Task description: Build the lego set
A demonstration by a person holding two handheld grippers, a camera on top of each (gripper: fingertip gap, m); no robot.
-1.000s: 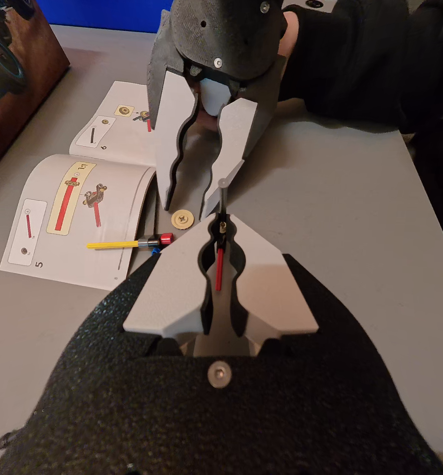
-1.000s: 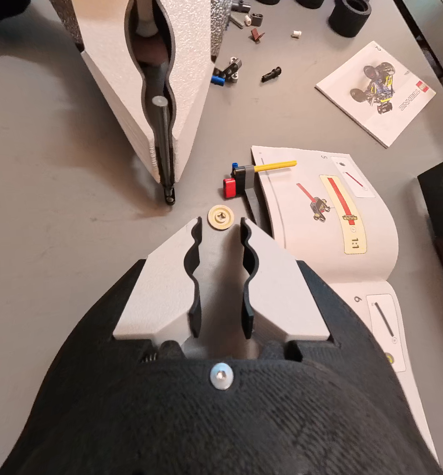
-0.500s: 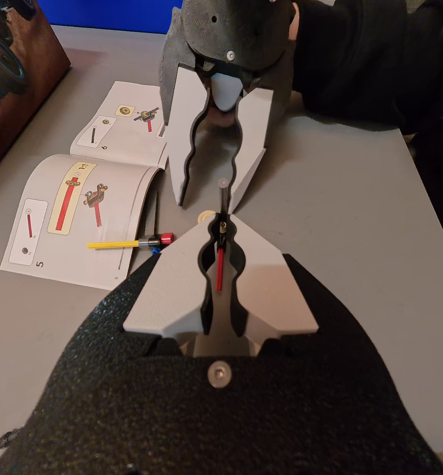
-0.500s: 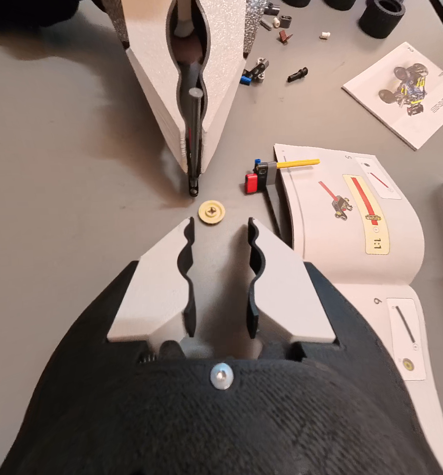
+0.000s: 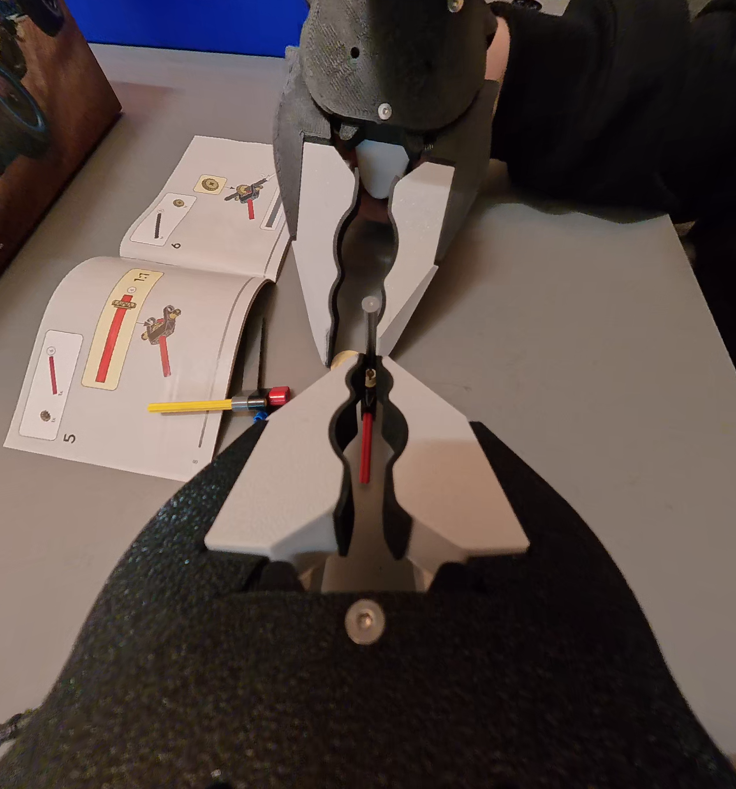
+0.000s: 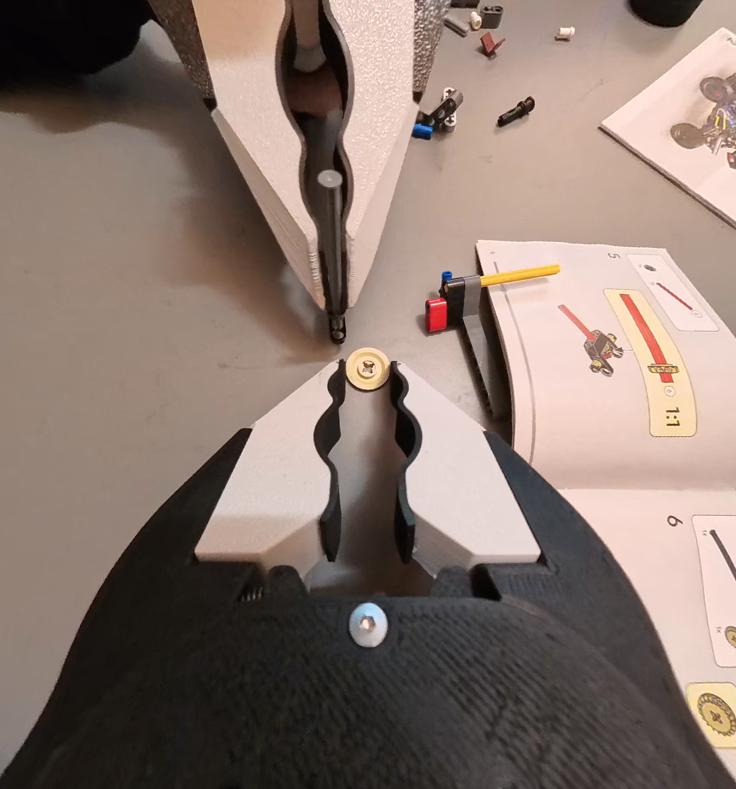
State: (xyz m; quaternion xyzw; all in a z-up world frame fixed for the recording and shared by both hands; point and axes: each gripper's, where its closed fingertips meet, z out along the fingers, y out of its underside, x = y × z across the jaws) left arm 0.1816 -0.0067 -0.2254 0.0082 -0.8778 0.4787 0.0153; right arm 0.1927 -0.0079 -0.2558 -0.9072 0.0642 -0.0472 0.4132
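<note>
Straddling the tan gear (image 6: 367, 374) at the very tips of the right gripper (image 6: 367, 371), fingers (image 6: 439, 431) parted a little wider than the disc, nothing clamped yet. Lying flat on the grey table (image 6: 101, 341), gear hole facing up, so squarely ahead of that tool and nearest to it. Just beyond, standing tip-down: the left gripper (image 6: 334, 299), pinched tight on a small sub-assembly with a dark axle (image 6: 331, 239) running up between its pads and a red axle (image 5: 365, 448) behind. Axle end almost touching the table just past the gear. Probably next: nipping the gear, then threading it along that axle's length. Off to the right, an open instruction booklet (image 6: 614, 405) and a yellow-axle assembly (image 6: 486, 286); farther, loose pieces (image 6: 516, 112).
</note>
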